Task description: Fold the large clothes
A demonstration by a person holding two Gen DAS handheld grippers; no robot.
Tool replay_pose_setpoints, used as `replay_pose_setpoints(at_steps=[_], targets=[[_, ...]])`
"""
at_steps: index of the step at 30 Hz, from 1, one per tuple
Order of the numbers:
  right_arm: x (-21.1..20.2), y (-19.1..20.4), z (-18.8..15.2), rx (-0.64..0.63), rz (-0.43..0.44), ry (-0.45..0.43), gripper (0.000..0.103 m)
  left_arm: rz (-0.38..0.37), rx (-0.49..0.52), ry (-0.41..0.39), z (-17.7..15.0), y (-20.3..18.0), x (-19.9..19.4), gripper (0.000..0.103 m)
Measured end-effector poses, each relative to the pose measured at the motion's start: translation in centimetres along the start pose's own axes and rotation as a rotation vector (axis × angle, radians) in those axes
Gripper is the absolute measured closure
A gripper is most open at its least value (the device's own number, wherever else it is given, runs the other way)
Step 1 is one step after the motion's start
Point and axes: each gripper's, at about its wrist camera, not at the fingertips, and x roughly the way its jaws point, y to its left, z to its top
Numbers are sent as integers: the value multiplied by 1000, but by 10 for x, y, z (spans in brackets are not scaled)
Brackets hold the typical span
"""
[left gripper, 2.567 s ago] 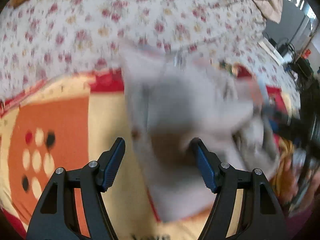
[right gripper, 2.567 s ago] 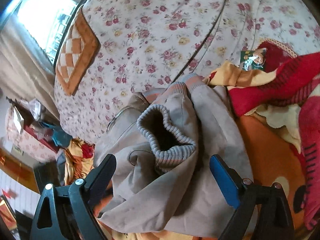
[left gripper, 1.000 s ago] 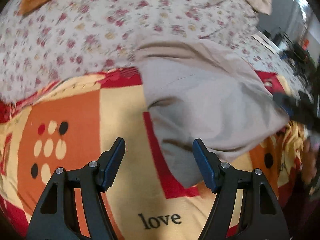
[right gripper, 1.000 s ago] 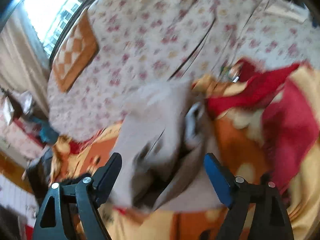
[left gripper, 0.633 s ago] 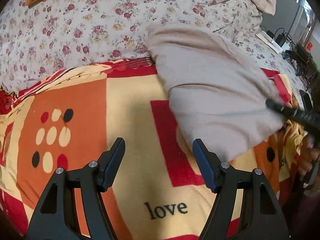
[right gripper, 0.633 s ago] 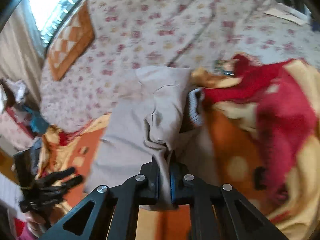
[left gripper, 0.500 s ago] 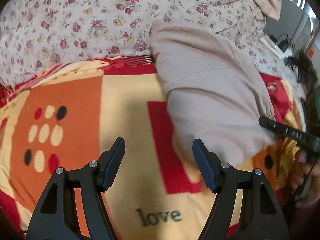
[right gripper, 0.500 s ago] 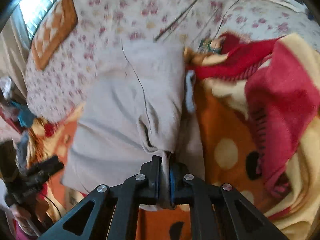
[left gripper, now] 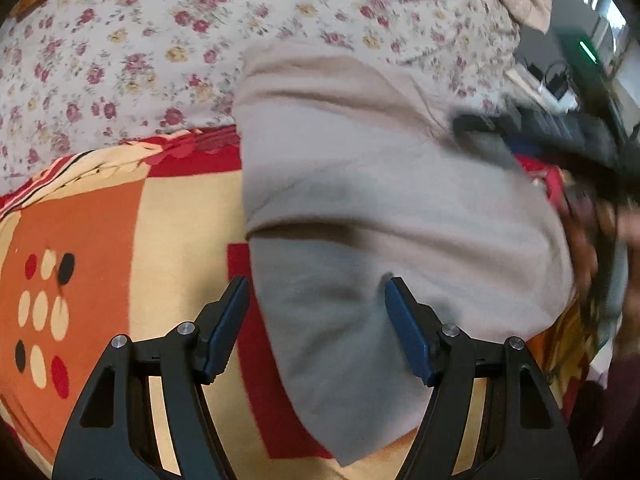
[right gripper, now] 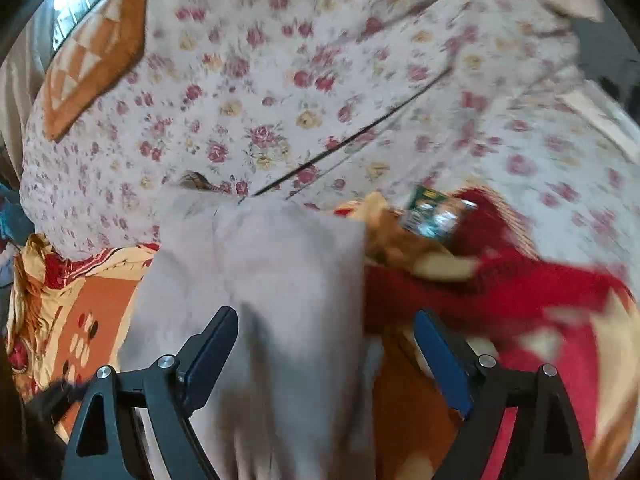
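Note:
A beige-grey jacket (left gripper: 360, 200) lies folded over on the orange, red and cream blanket (left gripper: 120, 260). My left gripper (left gripper: 316, 320) hovers open just above the jacket's near left part, its pads clear of the cloth. In the right wrist view the same jacket (right gripper: 272, 280) fills the lower middle. My right gripper (right gripper: 326, 344) is opening wide above it, with cloth below the gap and no pad pressing on it. The right gripper appears blurred in the left wrist view as a dark bar (left gripper: 532, 132) over the jacket's far right edge.
A floral bedspread (left gripper: 160, 40) covers the bed beyond the blanket. A bunched red part of the blanket (right gripper: 520, 288) and a small printed packet (right gripper: 436, 212) lie right of the jacket. An orange checked cushion (right gripper: 92, 56) sits far left. Desk clutter (left gripper: 560, 72) stands past the bed.
My right gripper let go of the jacket fold it had pinched and its jaws spread wide while it swung across. My left gripper moved in over the jacket's near edge.

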Motion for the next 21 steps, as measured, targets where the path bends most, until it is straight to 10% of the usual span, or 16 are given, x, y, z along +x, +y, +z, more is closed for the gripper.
replay_pose_setpoints(at_steps=[3,4,8,12,18,21], targets=[[32,2,18,-2,129,66,40,2,6,8,-1,-2,9,32],[37,1,18,8,153,66,76,-2,4,7,-1,-2,9,32],[26,-5,9,-3,149,-3,97,-40,6,11,-5,2,10,30],[24,-45,-9,99,-20,-69,101,-103,-34,42,-21,7,25,23],[27,-58,-20,160,16,-42,100,-63,-1,38,-15,1,10,23],[-12,-55,-17,173,-8,-96,62,-18,27,-40,-3,0,-9,23]])
